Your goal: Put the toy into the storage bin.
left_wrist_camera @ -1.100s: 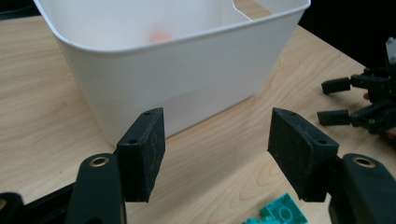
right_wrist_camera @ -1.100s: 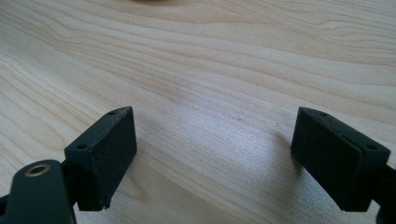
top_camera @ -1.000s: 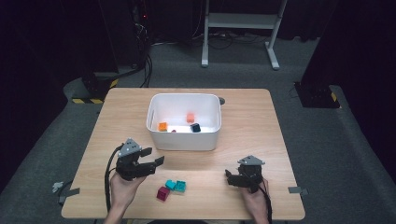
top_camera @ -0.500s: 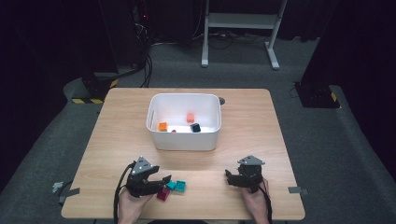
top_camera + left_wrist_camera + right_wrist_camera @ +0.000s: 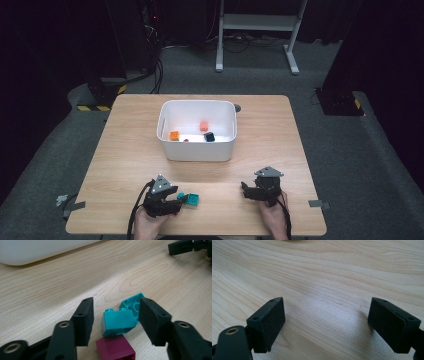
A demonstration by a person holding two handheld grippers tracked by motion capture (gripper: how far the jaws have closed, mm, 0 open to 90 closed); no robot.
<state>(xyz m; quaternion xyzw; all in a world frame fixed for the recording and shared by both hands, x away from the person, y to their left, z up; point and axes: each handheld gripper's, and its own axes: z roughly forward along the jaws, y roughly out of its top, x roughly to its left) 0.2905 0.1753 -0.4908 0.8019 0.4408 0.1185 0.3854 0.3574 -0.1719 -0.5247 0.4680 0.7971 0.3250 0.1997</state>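
A wooden table (image 5: 125, 150) is seen with a white bin (image 5: 196, 150) set at its far middle, in which an orange block (image 5: 174, 135), a second orange block (image 5: 203, 126) and a dark block (image 5: 209, 137) are held. At the near edge the left gripper (image 5: 176, 201) is lowered over a teal block (image 5: 117, 322), which lies on the table between the jaws with a gap kept on either side; the jaws have just been closing, a second teal block (image 5: 132, 305) is found touching it on the far side, and a magenta block (image 5: 115, 349) lies just nearer. To the right, well apart, the right gripper (image 5: 246, 190) is held low over bare wood, its jaws spread wide with nothing between them.
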